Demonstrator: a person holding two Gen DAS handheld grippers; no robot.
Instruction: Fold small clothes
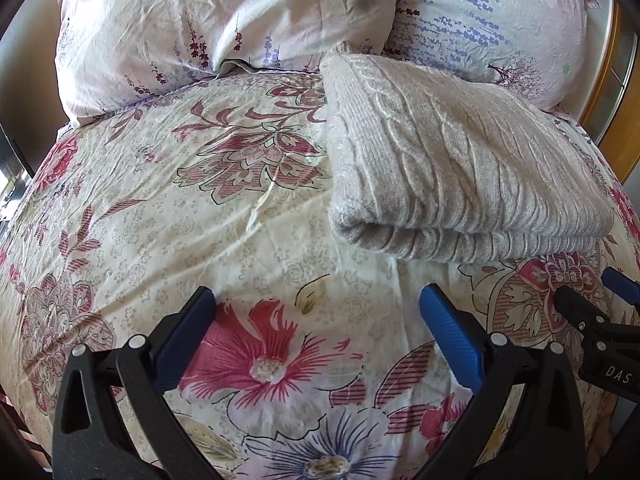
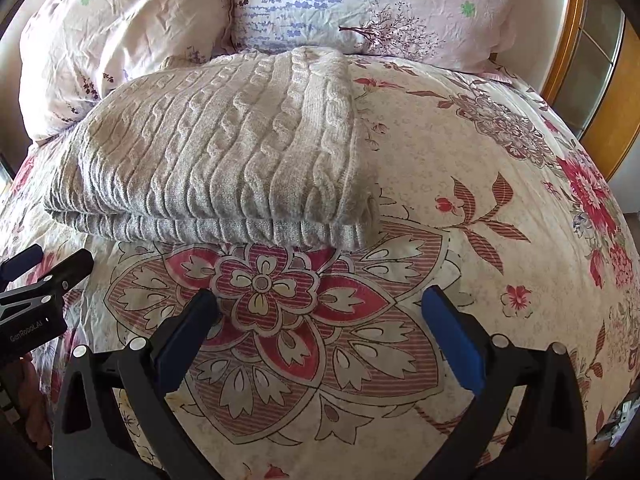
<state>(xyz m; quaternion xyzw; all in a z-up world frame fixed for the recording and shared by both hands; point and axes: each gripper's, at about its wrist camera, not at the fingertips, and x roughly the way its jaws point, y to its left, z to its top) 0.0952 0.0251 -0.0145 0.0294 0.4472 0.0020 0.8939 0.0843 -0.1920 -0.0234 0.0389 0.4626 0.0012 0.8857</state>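
Floral bedspread [image 1: 248,208] carries 1 folded sweater [image 1: 448,168], 2 pillows [image 1: 224,20]; left gripper [image 1: 318,320] and right gripper [image 2: 320,316] gape wide, empty.

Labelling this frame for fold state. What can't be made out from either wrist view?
- Sweater: its far edge sinks against the pillows in both views; sleeves and layer count are tucked inside the fold.
- Right gripper: open, but in the left wrist view only a corner shows, cut by the right edge.
- Left gripper: open, but cut by the left edge in the right wrist view.
- Bedspread: runs past every edge.
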